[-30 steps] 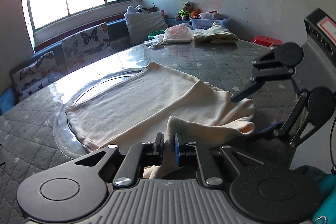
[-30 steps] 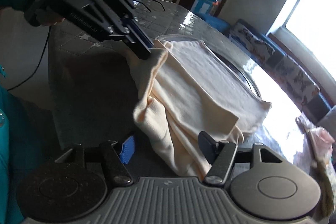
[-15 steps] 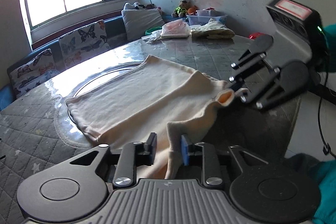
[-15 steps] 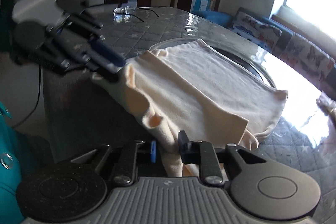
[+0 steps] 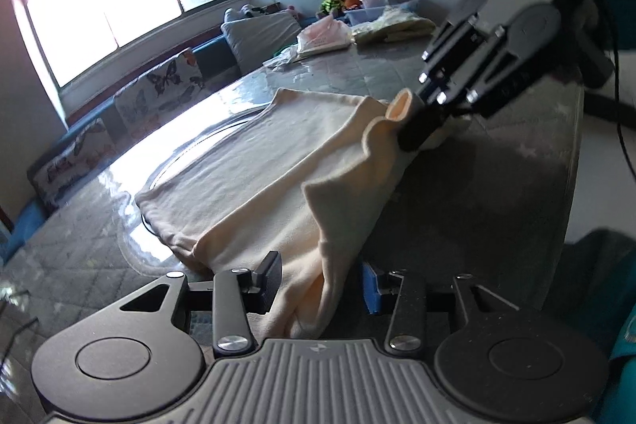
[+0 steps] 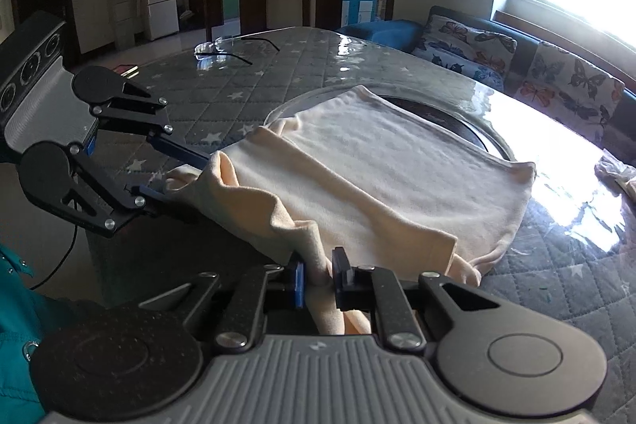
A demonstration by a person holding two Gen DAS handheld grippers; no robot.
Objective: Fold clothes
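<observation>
A: Right gripper (image 6: pixel 318 275)?
B: Jaws have just closed, pinching a bunched fold of the cream cloth (image 6: pixel 397 161) at its near edge.
A: Left gripper (image 5: pixel 320 281)?
B: Jaws have just opened and stand apart. Cloth hangs between them; pads aren't pressing it.
A: Cloth position?
B: Mostly flat on the quilted tabletop (image 6: pixel 238 94), near edge draped over the tabletop's side.
</observation>
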